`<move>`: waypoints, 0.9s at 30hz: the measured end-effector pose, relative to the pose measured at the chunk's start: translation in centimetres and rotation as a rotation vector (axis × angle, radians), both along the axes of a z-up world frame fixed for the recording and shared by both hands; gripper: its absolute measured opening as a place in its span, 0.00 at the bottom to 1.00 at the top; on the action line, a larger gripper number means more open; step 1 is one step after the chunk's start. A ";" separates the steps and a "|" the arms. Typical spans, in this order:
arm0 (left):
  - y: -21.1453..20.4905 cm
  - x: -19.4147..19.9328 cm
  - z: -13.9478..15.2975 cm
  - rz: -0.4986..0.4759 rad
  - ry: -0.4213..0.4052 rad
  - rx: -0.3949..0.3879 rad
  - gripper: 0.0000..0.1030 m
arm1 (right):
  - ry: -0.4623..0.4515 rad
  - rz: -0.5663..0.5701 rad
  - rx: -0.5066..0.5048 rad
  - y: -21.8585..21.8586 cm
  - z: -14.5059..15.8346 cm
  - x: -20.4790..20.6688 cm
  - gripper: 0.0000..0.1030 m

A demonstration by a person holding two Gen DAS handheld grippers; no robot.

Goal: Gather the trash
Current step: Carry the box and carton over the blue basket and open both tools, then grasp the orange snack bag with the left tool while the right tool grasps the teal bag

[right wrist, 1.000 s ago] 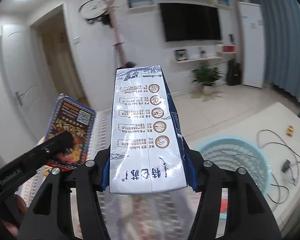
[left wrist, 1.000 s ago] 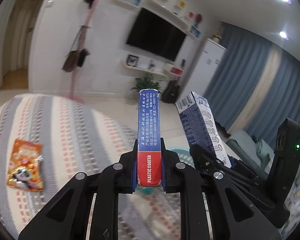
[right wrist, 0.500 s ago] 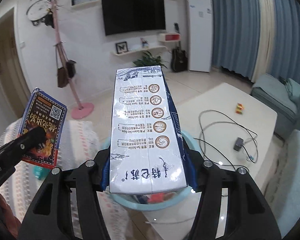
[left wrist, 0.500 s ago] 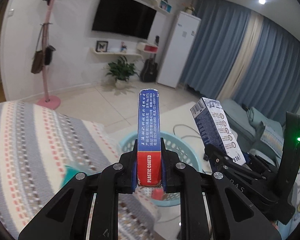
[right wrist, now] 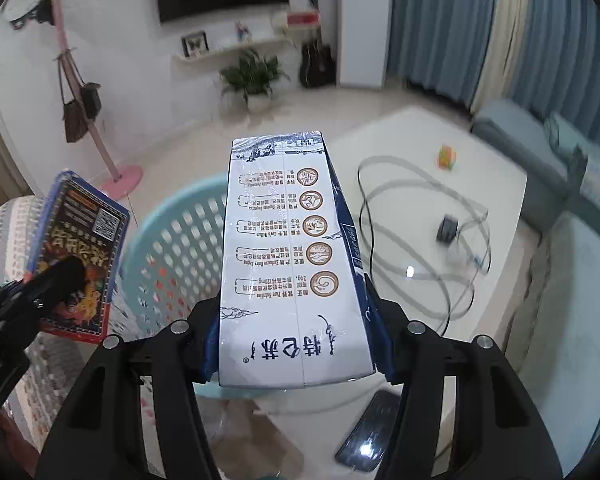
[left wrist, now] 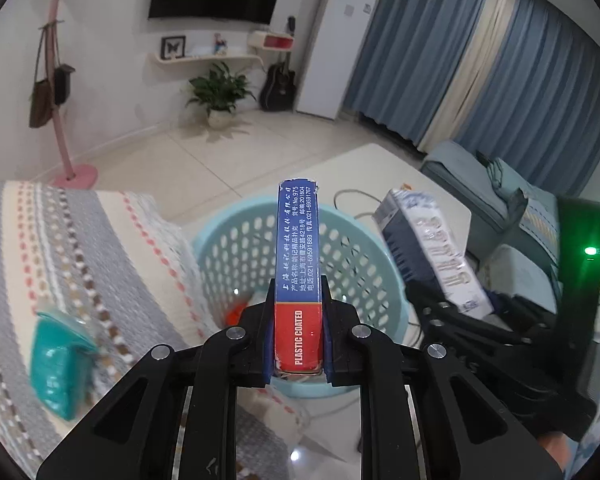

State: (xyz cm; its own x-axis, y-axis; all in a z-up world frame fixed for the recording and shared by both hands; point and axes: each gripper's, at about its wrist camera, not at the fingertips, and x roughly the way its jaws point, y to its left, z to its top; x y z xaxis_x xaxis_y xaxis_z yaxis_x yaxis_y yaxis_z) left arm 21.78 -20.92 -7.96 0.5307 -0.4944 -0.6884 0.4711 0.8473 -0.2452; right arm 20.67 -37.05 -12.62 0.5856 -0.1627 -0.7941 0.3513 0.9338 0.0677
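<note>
Our left claw is closed tight on a slim blue and red card box, gripping it by its red end so the box stands edge-on and points forward over the light blue perforated basket. From the right wrist view we see the same card box held to the left of the basket, its printed face toward us. Our right claw is clamped on a white and blue milk carton, its sides pinched between the jaws and its long body reaching out above the basket's rim. Some red and white trash already lies at the bottom of the basket. A teal packet rests on the striped cloth to the left, blurred. On the white desk beyond the basket lie a black cable and a small coloured cube. A dark phone lies near the right claw.
</note>
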 end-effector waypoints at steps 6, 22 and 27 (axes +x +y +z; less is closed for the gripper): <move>-1.0 1.4 -2.1 -0.066 0.124 -0.004 0.16 | 0.067 -0.009 0.055 -0.7 -1.9 0.4 0.54; 1.2 0.3 0.5 -0.021 0.109 -0.131 0.58 | 0.012 0.027 0.137 -0.7 0.1 -0.9 0.60; 3.2 -1.4 1.9 0.001 0.083 -0.169 0.59 | -0.020 0.062 0.136 1.0 1.7 -1.5 0.60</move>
State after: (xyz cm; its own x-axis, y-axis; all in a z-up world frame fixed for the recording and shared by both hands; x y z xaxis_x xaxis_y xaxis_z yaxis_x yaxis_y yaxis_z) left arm 20.37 -17.73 -6.06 0.4761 -0.6063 -0.6370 0.4423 0.7911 -0.4225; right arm 19.17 -36.01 -10.88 0.6071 -0.0170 -0.7944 0.2903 0.9354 0.2019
